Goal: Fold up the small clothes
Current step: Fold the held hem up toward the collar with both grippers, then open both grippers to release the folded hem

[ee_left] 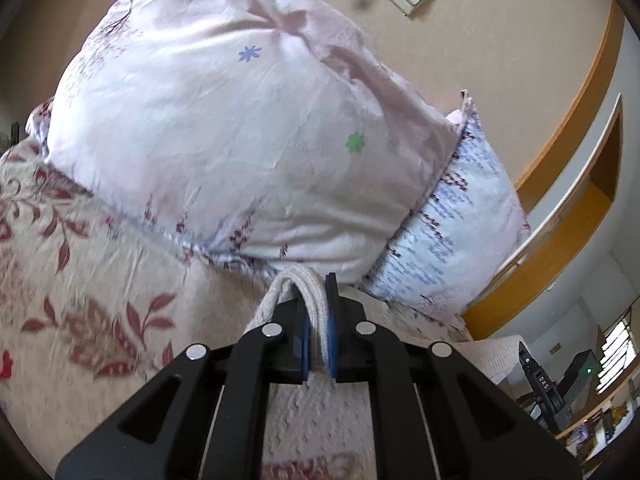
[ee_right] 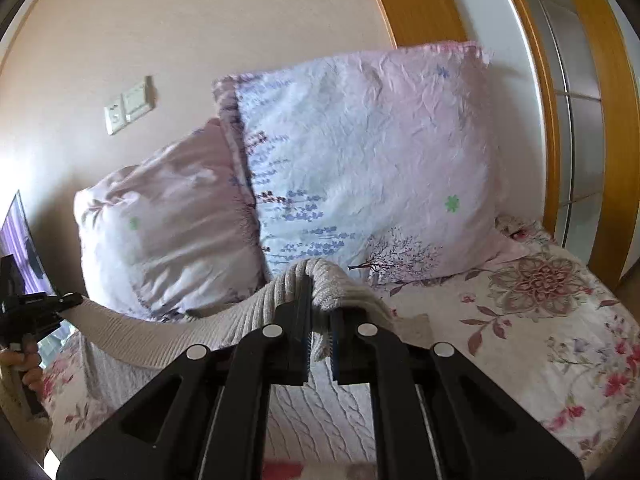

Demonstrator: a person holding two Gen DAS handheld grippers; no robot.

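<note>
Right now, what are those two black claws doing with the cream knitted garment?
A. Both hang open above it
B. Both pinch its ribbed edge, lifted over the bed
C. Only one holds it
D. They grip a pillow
B: the left gripper and the right gripper each pinch the ribbed edge of the cream knitted garment, which spans between them above the floral bedspread.

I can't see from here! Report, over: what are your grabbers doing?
Left gripper shut on knit garment. Right gripper shut on it too. Garment stretched between, above the bedspread. Pillows behind, not blocking.
</note>
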